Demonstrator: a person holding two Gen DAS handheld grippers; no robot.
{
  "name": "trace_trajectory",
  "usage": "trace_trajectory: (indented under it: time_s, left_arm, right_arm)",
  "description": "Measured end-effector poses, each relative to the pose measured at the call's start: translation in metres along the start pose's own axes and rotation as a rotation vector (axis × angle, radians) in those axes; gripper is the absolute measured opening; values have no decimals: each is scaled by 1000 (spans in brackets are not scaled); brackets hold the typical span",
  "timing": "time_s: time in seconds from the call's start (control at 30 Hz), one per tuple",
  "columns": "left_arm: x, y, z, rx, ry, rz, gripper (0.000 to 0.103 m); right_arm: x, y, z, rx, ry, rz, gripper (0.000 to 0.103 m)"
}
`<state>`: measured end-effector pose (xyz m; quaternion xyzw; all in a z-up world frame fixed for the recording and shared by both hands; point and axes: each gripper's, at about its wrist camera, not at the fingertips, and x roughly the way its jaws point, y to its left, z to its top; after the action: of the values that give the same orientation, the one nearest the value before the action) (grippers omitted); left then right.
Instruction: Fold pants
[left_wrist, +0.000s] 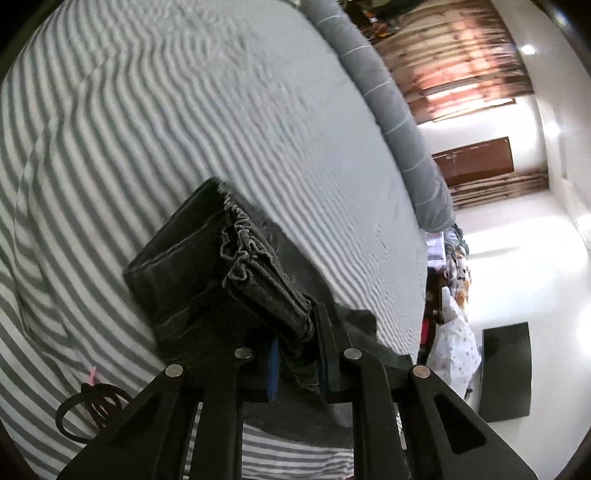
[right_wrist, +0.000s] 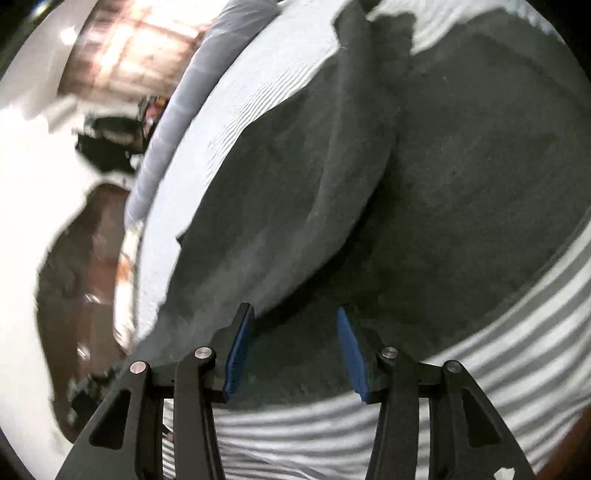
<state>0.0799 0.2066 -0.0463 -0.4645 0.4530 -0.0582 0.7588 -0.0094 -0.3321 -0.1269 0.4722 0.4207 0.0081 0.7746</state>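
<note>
Pants (left_wrist: 207, 280) on striped bed (left_wrist: 184, 110), partly folded; left gripper (left_wrist: 297, 354) clamps stacked waistband layers at 6 o'clock; right gripper (right_wrist: 295, 354) wide, empty over fabric; final fold remains.

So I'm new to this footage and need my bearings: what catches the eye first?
The dark pants dominate: the left claw is shut on a thick folded bundle at the frayed hem, lifted over the striped bedsheet. In the right wrist view, the right claw hangs open above the pants spread on the bed.
</note>
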Motion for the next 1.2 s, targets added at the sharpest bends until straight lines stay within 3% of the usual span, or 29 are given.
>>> trace_trajectory:
  time_s: [0.23, 0.4, 0.47, 0.57, 1.13, 1.2]
  left_arm:
    - [1, 0, 5, -12, -6, 43, 16]
    - [5, 9, 3, -36, -4, 91, 16]
    - [7, 12, 3, -40, -4, 105, 16]
    - [9, 10, 3, -19, -9, 131, 16]
    - [17, 2, 15, 4, -12, 161, 16]
    - [17, 1, 15, 4, -13, 164, 17]
  right_arm:
    - [11, -25, 36, 194, -123, 157, 45]
    - [5, -42, 62, 287, -205, 202, 44]
    - [4, -43, 69, 286, -213, 217, 37]
    - [7, -37, 78, 256, -205, 200, 25]
    - [0, -49, 101, 366, -314, 194, 25]
    - [-4, -43, 100, 324, -322, 164, 18]
